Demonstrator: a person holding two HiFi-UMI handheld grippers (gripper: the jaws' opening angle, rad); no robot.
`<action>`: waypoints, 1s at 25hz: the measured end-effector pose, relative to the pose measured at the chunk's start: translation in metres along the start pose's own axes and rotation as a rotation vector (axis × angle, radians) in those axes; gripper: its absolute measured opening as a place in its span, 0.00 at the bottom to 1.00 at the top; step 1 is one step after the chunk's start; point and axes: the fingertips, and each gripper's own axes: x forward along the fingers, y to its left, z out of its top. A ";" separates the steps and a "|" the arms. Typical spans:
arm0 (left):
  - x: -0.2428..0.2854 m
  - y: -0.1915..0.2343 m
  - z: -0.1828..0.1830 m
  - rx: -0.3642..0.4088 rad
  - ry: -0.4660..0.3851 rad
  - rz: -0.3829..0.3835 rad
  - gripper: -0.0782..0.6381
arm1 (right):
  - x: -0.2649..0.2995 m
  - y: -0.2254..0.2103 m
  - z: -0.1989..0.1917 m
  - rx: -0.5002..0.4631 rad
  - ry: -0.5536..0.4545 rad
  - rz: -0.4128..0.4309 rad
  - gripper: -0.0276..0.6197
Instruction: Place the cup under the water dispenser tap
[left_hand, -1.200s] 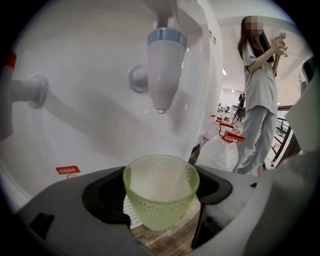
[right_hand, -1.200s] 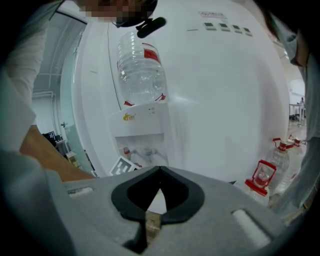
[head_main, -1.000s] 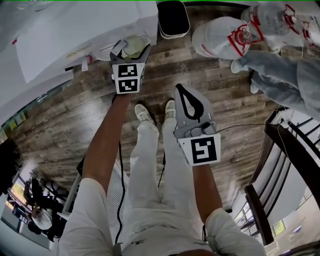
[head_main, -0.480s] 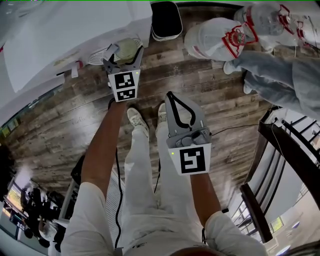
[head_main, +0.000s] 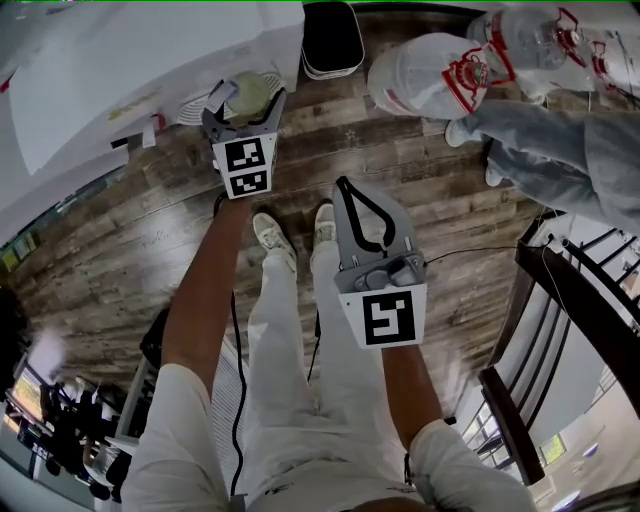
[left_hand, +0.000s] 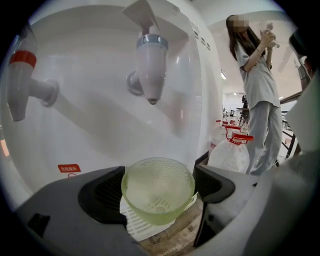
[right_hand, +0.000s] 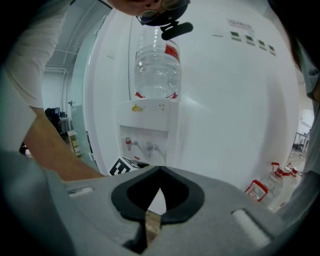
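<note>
While the left gripper (head_main: 247, 99) reaches in at the water dispenser (left_hand: 100, 125), its jaws have just been opening and now stand spread wide, with the cup (left_hand: 158, 192) between them. The pads sit just beside the cup's sides; no squeeze on it shows. Left gripper view, left to right: red-capped tap (left_hand: 22, 82) at the far left of the dispenser front, a small red label (left_hand: 69, 168) low on the white panel, then the grey tap (left_hand: 151, 65) with its nozzle pointing down. Cup is pale green, see-through, upright, empty-looking, standing on the white slotted drip tray (left_hand: 137, 227) about straight below the grey tap, well apart from the nozzle. The tray's near edge shows under the cup's left side, wood floor (left_hand: 175, 240) past it. Further right, a big water jug (left_hand: 230, 152) with a red cap on the floor, and a standing person (left_hand: 257, 85) in grey, arms raised. Head view: right gripper (head_main: 348, 186) is held back over the person's own legs, well apart from dispenser and cup. Right gripper view shows its jaws pressed together at the tips, nothing between them, only a small gap behind the tips; the dispenser, with a bottle on top, stands ahead of it.
</note>
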 end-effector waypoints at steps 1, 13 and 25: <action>-0.001 0.001 0.001 -0.005 0.004 0.003 0.71 | 0.000 0.000 0.001 0.001 -0.001 0.002 0.04; -0.042 0.004 0.028 -0.017 0.010 0.022 0.71 | -0.016 0.008 0.015 -0.030 0.014 0.005 0.04; -0.125 -0.012 0.087 -0.121 0.005 0.031 0.69 | -0.051 0.003 0.061 0.012 -0.056 -0.011 0.04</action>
